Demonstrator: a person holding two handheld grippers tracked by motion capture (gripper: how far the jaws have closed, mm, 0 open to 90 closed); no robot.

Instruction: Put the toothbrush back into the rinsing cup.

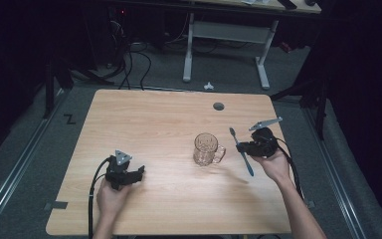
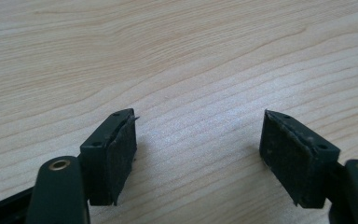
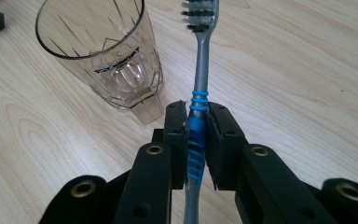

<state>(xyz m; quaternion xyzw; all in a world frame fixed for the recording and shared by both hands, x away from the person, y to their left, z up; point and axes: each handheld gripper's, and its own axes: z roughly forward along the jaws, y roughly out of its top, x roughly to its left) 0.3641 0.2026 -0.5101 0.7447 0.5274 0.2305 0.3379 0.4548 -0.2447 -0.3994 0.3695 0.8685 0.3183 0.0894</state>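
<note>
A clear glass mug (image 1: 207, 149) with a handle stands upright near the middle of the wooden table (image 1: 169, 119); the right gripper view shows the mug (image 3: 105, 56) just left of the jaws. My right gripper (image 1: 246, 147) is shut on a blue and grey toothbrush (image 1: 241, 151), held above the table to the right of the mug. The toothbrush (image 3: 200, 70) is clamped at its blue grip, bristle head pointing away. My left gripper (image 1: 138, 175) rests low at the front left, open, its pads (image 2: 116, 154) wide apart over bare wood.
A round cable hole (image 1: 218, 106) sits near the table's far edge. Beyond the table a white desk frame (image 1: 226, 45) and cables lie on the grey floor. Cables trail from both grippers toward the front edge.
</note>
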